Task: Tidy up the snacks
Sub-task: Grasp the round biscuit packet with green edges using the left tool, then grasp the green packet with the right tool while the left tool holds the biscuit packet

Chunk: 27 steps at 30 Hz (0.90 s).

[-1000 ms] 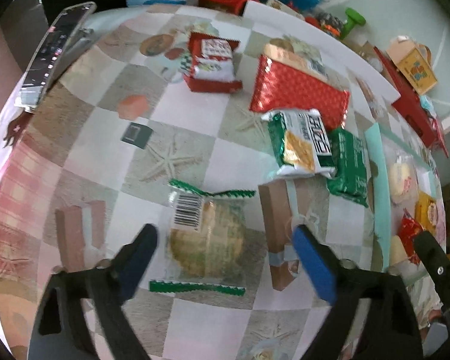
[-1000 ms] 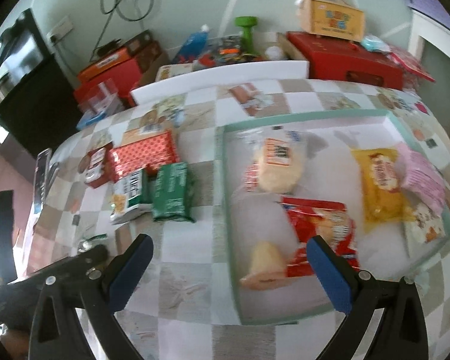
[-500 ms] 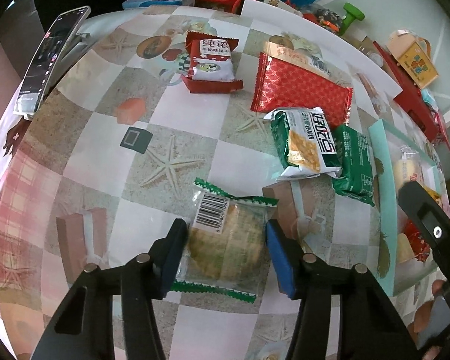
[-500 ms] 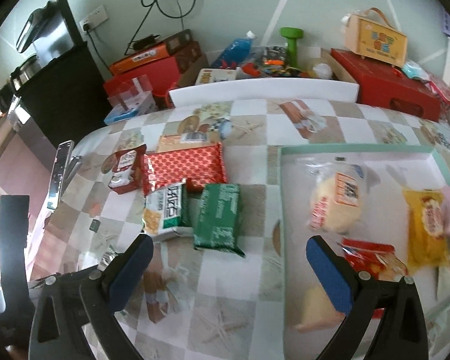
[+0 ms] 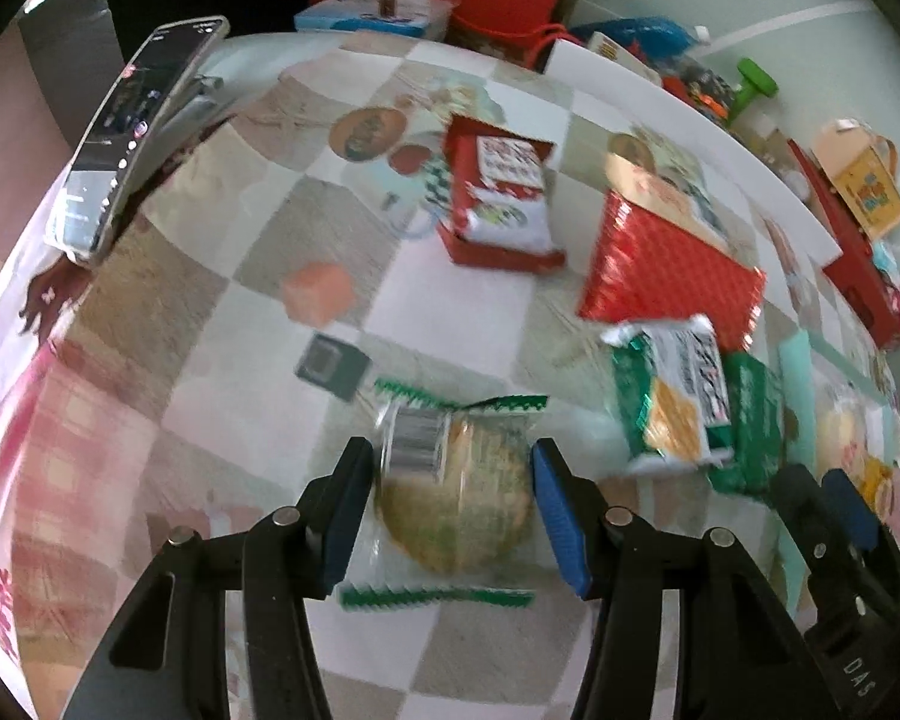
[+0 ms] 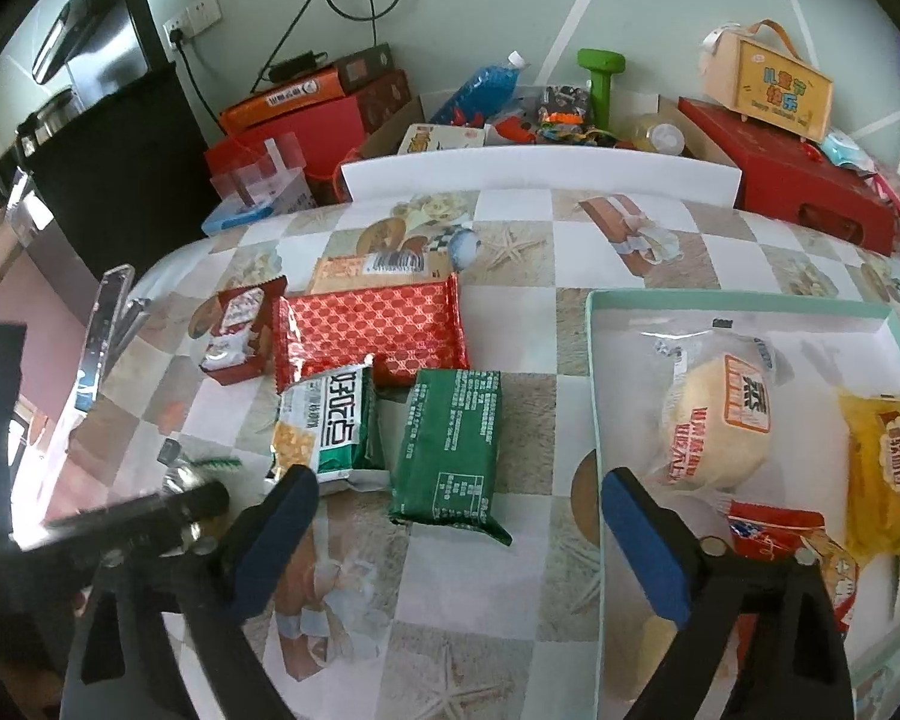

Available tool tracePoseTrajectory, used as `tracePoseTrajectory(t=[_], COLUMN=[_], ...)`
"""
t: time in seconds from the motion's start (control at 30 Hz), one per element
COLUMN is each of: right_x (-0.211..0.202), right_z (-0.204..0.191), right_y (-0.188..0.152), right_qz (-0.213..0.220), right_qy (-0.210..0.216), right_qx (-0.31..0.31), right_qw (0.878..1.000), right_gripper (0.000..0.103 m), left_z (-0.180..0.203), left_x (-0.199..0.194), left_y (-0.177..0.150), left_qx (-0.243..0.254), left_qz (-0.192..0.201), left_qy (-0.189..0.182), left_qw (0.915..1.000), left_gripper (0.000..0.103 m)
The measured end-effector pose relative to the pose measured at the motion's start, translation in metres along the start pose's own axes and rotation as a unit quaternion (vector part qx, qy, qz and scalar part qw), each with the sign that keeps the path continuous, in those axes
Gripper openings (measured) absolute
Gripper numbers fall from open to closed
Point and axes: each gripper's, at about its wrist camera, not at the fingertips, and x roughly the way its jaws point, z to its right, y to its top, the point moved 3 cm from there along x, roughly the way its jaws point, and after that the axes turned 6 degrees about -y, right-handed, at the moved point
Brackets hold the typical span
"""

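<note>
Left gripper (image 5: 450, 510) pinches clear-wrapped round cookie packet with green crimped ends (image 5: 453, 504) above checked tablecloth (image 5: 450, 324), likely bound for mint-rimmed tray (image 6: 594, 396) | right gripper (image 6: 459, 531) spread, closing slightly, over dark green foil packet (image 6: 450, 444)

Left gripper (image 5: 450, 501) points steeply down, jaws clamped; right gripper (image 6: 459, 525) tilts down, its wide jaws just narrowing, nothing between.

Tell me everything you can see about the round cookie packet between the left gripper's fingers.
The cookie packet is a clear plastic wrapper with green zigzag-edged seals at both ends and a white barcode label near its far end. Inside is one round, pale brown cookie. It lies flat over the checkered tablecloth, between the blue pads of the left gripper, which press its sides. The picture is slightly blurred.
</note>
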Motion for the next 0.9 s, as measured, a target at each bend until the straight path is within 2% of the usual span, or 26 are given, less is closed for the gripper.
tracePoseTrajectory(t=[0.17, 0.3, 0.37, 0.7, 0.9], right_x=[0.009, 0.016, 0.021, 0.043, 0.05], right_z=[-0.005, -0.01, -0.013, -0.006, -0.013], right_y=[0.003, 0.005, 0.006, 0.006, 0.003], right_qz=[-0.002, -0.003, -0.006, -0.025, -0.027], right_qy=[-0.003, -0.013, -0.023, -0.036, -0.051], right_qx=[-0.007, -0.017, -0.024, -0.019, -0.038], right_qw=[1.0, 1.0, 0.999, 0.999, 0.998], right_gripper=[0.081, 0.078, 0.073, 0.067, 0.065], left_z=[-0.003, -0.001, -0.002, 0.0, 0.001], left_x=[0.002, 0.003, 0.003, 0.006, 0.007], left_y=[0.006, 0.008, 0.01, 0.012, 0.013], left_qx=[-0.006, 0.002, 0.001, 0.01, 0.017], left_qz=[0.007, 0.008, 0.009, 0.011, 0.014], left_qy=[0.003, 0.01, 0.008, 0.016, 0.02], left_qw=[1.0, 0.9999, 0.9999, 0.9998, 0.9995], left_gripper=[0.056, 0.056, 0.056, 0.056, 0.056])
